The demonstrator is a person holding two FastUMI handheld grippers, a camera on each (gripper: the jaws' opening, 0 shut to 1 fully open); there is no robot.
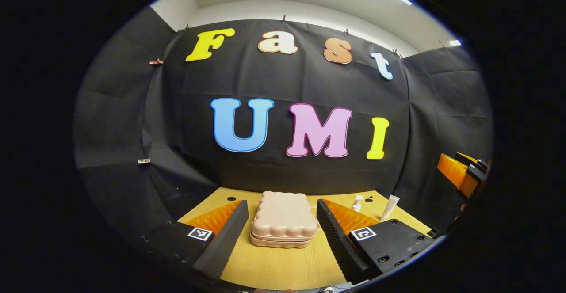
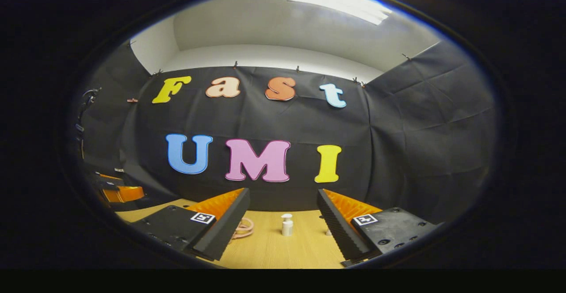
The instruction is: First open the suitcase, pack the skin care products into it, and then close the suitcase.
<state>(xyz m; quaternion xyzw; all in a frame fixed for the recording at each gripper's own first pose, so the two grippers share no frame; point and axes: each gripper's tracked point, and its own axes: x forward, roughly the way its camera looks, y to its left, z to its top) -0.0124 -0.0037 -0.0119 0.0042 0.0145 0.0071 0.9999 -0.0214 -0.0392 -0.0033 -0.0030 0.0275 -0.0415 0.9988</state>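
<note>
A closed, pale pink suitcase [image 1: 283, 220] with a bumpy lid lies flat on the wooden table [image 1: 283, 268]. My left gripper [image 1: 281, 204] is open, hovering in front of the case with one finger on each side of it, not touching. To the right stand a small white bottle [image 1: 357, 203] and a white tube [image 1: 390, 207]. In the right gripper view, my right gripper [image 2: 282, 192] is open and empty, and the small white bottle [image 2: 287, 224] stands ahead between its fingers. The suitcase's edge [image 2: 243, 229] peeks from behind the left finger.
Black cloth walls close the booth behind and beside the table [image 2: 274, 251]. The right gripper [image 1: 464, 173] shows at the far right of the left gripper view. The left gripper [image 2: 117, 192] sits at the far left of the right gripper view.
</note>
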